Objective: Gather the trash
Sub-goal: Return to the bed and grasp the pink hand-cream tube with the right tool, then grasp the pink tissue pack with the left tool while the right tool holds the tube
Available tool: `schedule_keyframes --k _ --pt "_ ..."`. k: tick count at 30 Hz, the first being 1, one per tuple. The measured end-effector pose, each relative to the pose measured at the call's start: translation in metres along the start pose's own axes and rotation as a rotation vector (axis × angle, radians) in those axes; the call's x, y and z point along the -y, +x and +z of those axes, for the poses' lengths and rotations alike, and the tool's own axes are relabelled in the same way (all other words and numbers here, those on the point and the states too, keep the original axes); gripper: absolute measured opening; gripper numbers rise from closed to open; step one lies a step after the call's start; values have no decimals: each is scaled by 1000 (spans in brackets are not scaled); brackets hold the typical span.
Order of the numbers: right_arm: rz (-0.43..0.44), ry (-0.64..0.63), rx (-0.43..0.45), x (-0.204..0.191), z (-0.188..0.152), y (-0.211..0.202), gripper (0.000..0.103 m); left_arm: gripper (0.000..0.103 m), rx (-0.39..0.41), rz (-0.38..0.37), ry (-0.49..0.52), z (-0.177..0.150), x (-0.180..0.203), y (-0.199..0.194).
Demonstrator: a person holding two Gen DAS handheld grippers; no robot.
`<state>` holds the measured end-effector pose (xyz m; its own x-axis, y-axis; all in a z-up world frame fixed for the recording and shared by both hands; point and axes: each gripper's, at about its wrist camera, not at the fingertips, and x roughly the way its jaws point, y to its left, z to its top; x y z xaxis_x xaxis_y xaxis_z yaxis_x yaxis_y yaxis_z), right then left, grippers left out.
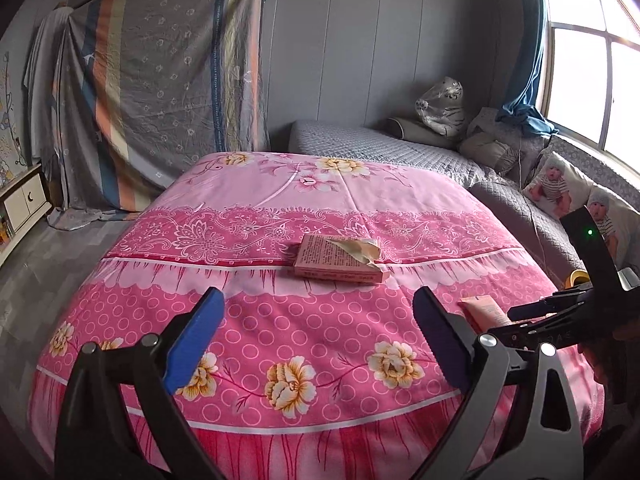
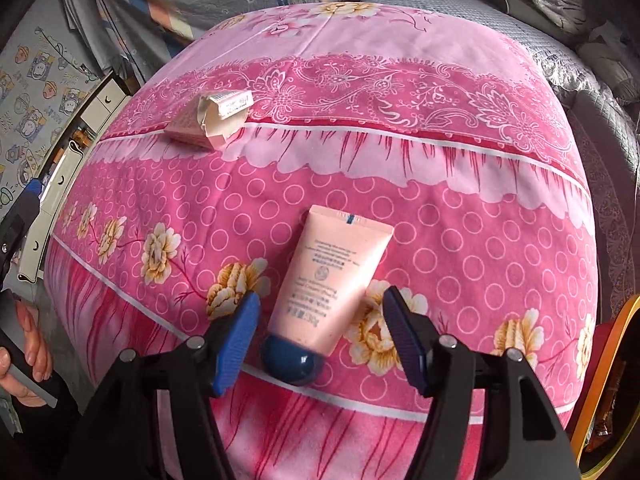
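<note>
A pink cream tube (image 2: 332, 280) with a dark blue cap (image 2: 291, 360) lies on the pink floral bedcover (image 2: 460, 208). My right gripper (image 2: 320, 320) is open, with one finger on each side of the tube's cap end, not closed on it. A torn pink carton (image 1: 340, 258) lies farther back on the bedcover; it also shows in the right wrist view (image 2: 212, 120). My left gripper (image 1: 318, 320) is open and empty, low over the bedcover, short of the carton. The tube's end (image 1: 484, 312) shows at the right of the left wrist view, behind the right gripper's body.
A grey quilted bed (image 1: 392, 148) with pillows and a wrapped plush toy (image 1: 440, 106) lies behind. A draped cloth (image 1: 160, 92) hangs at the left. A white cabinet (image 1: 24, 200) stands by the left wall. An orange-rimmed container (image 2: 612, 392) sits at the right edge.
</note>
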<state>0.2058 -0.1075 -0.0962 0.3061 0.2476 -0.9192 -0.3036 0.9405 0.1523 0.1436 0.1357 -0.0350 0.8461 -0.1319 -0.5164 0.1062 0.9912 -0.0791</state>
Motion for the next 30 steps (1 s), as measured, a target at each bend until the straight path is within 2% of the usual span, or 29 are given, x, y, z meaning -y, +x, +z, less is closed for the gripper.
schedule_keyframes --k 1,5,7,10,12,15,18,21,24,27,30 --pt "4 0 -6 0 1 2 50 91 -4 3 15 0 0 3" --pt "17 -25 -17 -2 4 4 41 92 -23 -20 115 8 3 13" --pt "49 -21 -19 1 4 1 40 93 -43 -57 181 16 8 20" --pt "143 10 -26 11 3 -7 39 94 -43 -134 306 31 15 31" --pt "179 30 -12 18 1 -14 39 95 -82 -186 387 41 21 47" --pt "231 76 -2 32 -3 -24 39 95 -129 -196 477 47 31 74" --pt "255 102 13 45 -10 -33 39 94 -184 -218 475 54 41 100" --pt "280 121 22 53 -13 -36 40 94 -233 -183 468 57 53 126" --pt "300 132 31 60 -17 -39 40 94 -266 -166 416 60 57 145" --pt "313 133 38 66 -21 -42 40 94 -313 -104 342 63 52 167" --pt "333 136 43 68 -21 -42 40 94 -333 -41 348 64 55 181"
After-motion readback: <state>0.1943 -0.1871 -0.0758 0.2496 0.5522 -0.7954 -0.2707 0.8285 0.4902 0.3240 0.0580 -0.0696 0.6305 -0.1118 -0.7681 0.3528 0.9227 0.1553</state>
